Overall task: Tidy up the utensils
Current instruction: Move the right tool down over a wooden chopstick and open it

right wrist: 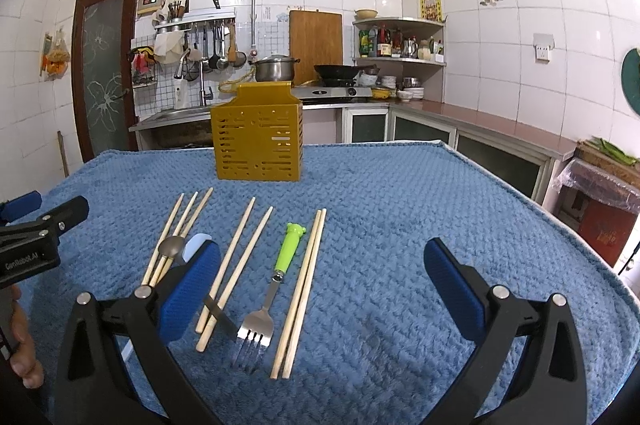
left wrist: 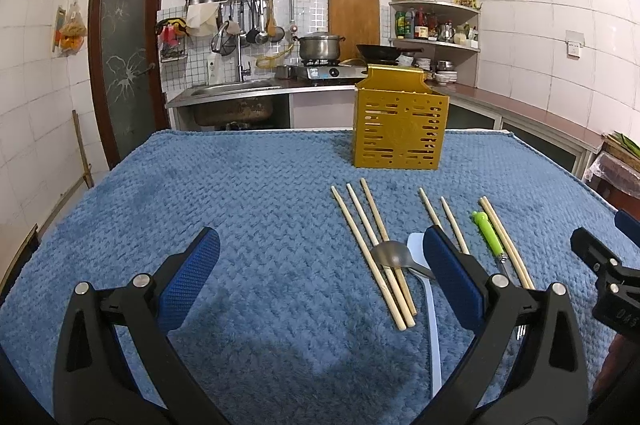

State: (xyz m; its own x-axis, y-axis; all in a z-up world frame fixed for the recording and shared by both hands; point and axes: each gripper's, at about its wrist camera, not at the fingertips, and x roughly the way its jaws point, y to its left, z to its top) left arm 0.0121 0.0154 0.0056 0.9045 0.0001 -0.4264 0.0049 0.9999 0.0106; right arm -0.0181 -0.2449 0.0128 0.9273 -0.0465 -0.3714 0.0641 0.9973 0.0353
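A gold slotted utensil holder [left wrist: 400,127] [right wrist: 258,143] stands upright at the far side of the blue towel. Several wooden chopsticks [left wrist: 372,245] [right wrist: 236,265] lie in groups in front of it. A metal spoon [left wrist: 390,255] [right wrist: 171,246] rests across the left group, beside a white spoon [left wrist: 432,309] [right wrist: 196,243]. A green-handled fork [right wrist: 276,285] [left wrist: 490,235] lies between chopstick pairs. My left gripper [left wrist: 320,265] is open and empty, left of the utensils. My right gripper [right wrist: 320,273] is open and empty, low over the fork and the right chopstick pair.
A blue towel [left wrist: 240,209] [right wrist: 420,209] covers the table. Behind it runs a kitchen counter with a sink [left wrist: 236,89], a pot on a stove [left wrist: 320,47] and a wok [right wrist: 336,70]. A covered red box [right wrist: 604,209] stands at the right.
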